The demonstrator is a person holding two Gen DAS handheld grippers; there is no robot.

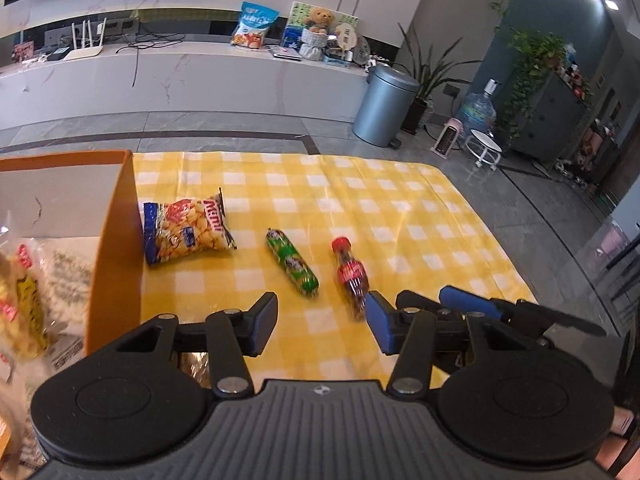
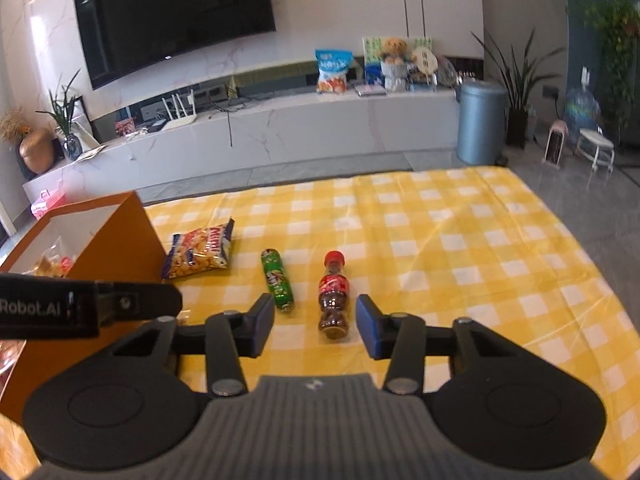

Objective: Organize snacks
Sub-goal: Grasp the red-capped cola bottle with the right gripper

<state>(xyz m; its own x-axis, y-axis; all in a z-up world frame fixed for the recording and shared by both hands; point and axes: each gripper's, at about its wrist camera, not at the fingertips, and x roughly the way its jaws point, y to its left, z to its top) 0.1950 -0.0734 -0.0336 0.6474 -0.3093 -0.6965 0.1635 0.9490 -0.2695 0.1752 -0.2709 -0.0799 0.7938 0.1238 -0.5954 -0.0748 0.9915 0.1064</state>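
Worktop [image 2: 460, 240]: yellow-check cloth | orange box [image 2: 120, 232] far left; snack bag [image 2: 200, 252], green roll [image 2: 277, 280], cola bottle [image 2: 334, 296] beside it | left claw [image 1: 320, 328], right claw [image 2: 314, 326]: parted, empty | room: TV [image 2: 176, 12], bin [image 2: 480, 120]

We see the yellow-and-white checked cloth [image 2: 460, 240] lying bare from 12 to 3 o'clock of the small red-capped cola bottle [image 2: 334, 300]; a gripper could pass there freely. At the bottle's 9 o'clock lies the green cylindrical snack tube [image 2: 277, 280], near but apart, leaving a narrow lane of cloth between them. Further toward 10 o'clock the crinkled yellow-and-blue snack bag [image 2: 200, 254] lies just beside the tall orange cardboard box [image 2: 128, 236], whose wall blocks the left side. In the left wrist view the right gripper [image 1: 404, 304] stands close at the bottle's 4 o'clock, crowding that side. Both grippers have empty jaws standing apart.
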